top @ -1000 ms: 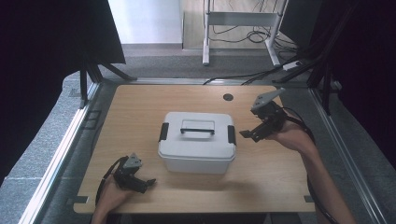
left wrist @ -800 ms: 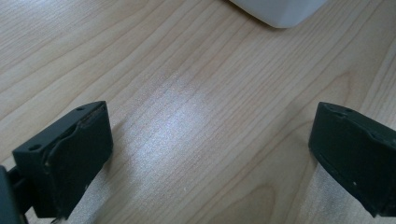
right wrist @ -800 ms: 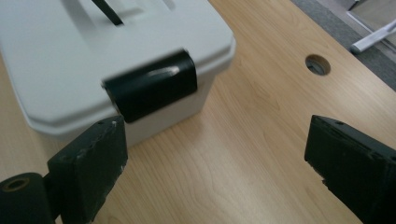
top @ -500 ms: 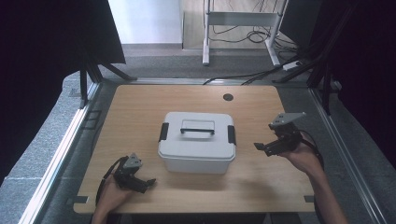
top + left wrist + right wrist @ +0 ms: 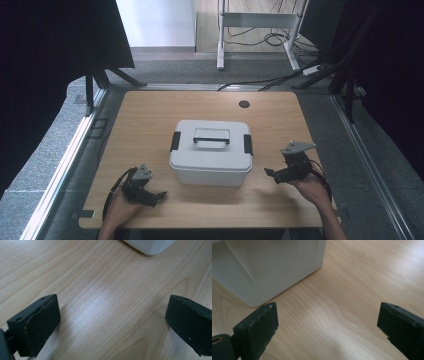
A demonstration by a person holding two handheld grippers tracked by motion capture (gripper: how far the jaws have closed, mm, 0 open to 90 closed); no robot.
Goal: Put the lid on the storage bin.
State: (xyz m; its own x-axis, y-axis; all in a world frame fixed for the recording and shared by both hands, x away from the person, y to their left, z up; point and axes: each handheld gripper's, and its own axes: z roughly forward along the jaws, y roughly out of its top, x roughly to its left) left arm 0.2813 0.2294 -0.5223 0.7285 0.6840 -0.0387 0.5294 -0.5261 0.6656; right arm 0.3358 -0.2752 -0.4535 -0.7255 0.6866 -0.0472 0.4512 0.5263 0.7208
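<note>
From the high view, a white box (image 5: 210,152) sat pretty much in the middle of the wooden table (image 5: 150,115). It had its lid on, with a dark handle (image 5: 211,138) lying across the top and a black latch (image 5: 175,141) on each short end. There was a small round hole (image 5: 244,104) in the tabletop near the far edge, well apart from the box. The left gripper (image 5: 156,196) was down by the near left corner, held in the left hand (image 5: 120,211), jaws pointing roughly toward the near side of the box. The right gripper (image 5: 270,173) was off the box's right side, near it but not touching, held in the right hand (image 5: 310,187). Its grey plate was sticking up on top. From that far up I honestly couldn't make out the gap of either gripper very well.

The left gripper view cleared that up: the left gripper (image 5: 112,322) had its two black jaws spread wide apart, with nothing but bare wood grain between them. A rounded white corner of the box (image 5: 150,246) poked in at the top edge, well ahead of the jaws.

Same deal in the right gripper view. The right gripper (image 5: 328,327) was wide open, nothing between the jaws, just table. The box (image 5: 267,267) took up the upper left, its side wall and a bottom corner near the left-hand jaw but apart from it.
</note>
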